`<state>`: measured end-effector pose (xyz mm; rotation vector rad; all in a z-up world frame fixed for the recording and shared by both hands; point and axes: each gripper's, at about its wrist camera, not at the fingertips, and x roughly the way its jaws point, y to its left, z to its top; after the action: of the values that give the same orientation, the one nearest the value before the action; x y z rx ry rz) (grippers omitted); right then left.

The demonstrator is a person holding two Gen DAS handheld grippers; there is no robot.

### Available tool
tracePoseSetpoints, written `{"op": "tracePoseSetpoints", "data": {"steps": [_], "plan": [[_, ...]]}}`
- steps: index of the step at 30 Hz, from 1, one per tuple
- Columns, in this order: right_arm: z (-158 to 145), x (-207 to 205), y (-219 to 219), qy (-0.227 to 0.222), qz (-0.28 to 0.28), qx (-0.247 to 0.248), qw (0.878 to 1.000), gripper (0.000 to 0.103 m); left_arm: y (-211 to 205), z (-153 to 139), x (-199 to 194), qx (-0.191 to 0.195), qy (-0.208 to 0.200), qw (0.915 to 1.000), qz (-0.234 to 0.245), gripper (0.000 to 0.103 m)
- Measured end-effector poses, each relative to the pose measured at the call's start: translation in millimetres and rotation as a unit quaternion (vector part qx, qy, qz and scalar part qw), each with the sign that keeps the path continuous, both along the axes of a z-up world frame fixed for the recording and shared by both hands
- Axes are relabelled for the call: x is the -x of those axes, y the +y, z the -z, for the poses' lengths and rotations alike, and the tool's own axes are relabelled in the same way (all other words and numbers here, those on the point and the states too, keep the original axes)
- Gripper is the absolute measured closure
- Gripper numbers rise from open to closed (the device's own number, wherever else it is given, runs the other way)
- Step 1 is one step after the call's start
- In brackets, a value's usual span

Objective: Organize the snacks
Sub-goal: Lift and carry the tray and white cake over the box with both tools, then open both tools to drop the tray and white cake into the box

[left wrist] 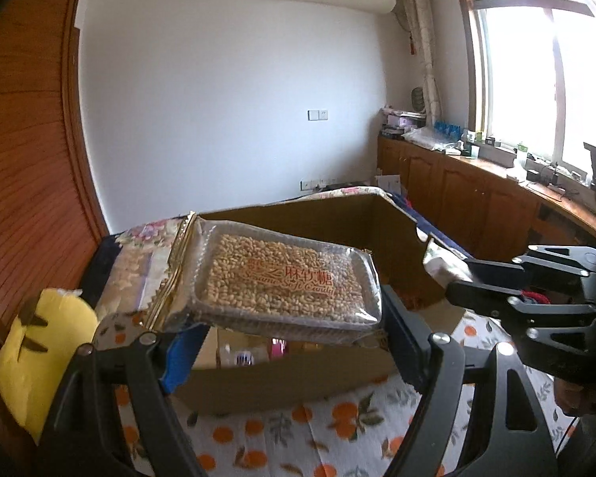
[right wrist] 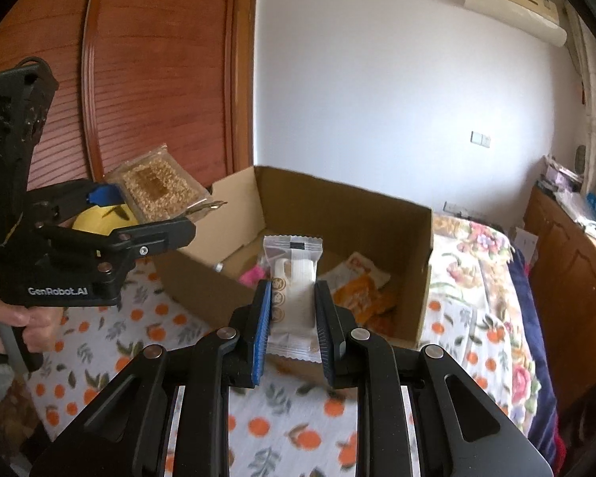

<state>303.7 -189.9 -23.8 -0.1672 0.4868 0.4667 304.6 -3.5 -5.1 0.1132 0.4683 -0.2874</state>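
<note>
My left gripper (left wrist: 286, 342) is shut on a clear tray pack of sesame soft candy (left wrist: 286, 278) and holds it above the near wall of an open cardboard box (left wrist: 337, 218). The same pack (right wrist: 159, 189) and left gripper (right wrist: 151, 214) show at the left of the right wrist view. My right gripper (right wrist: 292, 310) is shut on a white sealed snack packet (right wrist: 294, 290), held over the near edge of the box (right wrist: 337, 206). The right gripper also shows in the left wrist view (left wrist: 457, 282). Orange and pink snack packets (right wrist: 361, 290) lie inside the box.
The box stands on a bed with an orange-print sheet (right wrist: 282, 429) and a floral quilt (right wrist: 476, 262). A yellow plush pillow (left wrist: 39, 349) lies at the left. A wooden wardrobe (right wrist: 147, 79) stands behind. Wooden cabinets (left wrist: 476, 194) run under the window at the right.
</note>
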Motion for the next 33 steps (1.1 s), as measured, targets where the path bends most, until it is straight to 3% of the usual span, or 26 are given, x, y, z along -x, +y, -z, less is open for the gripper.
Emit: {"op": "tracePoseSetpoints", "data": {"steps": [10,23,33], "plan": [[17.4,-50.5,-2.4,0.023,0.012,-0.026,0.999,0.083,-6.7,18.4,-43.5,-0.004,0.012,0.9999,0.001,0.022],[34.8,-67.6,7.2,0.037,0.011,-0.014,0.999,0.083,-11.1,37.1,-61.9,-0.003,0.031,0.9994,-0.014,0.019],[33.9,-69.2,4.3,0.047,0.015,-0.018,0.999,0.069,-11.4,41.7,-64.3,-0.009,0.034,0.9989,-0.032,0.017]]}}
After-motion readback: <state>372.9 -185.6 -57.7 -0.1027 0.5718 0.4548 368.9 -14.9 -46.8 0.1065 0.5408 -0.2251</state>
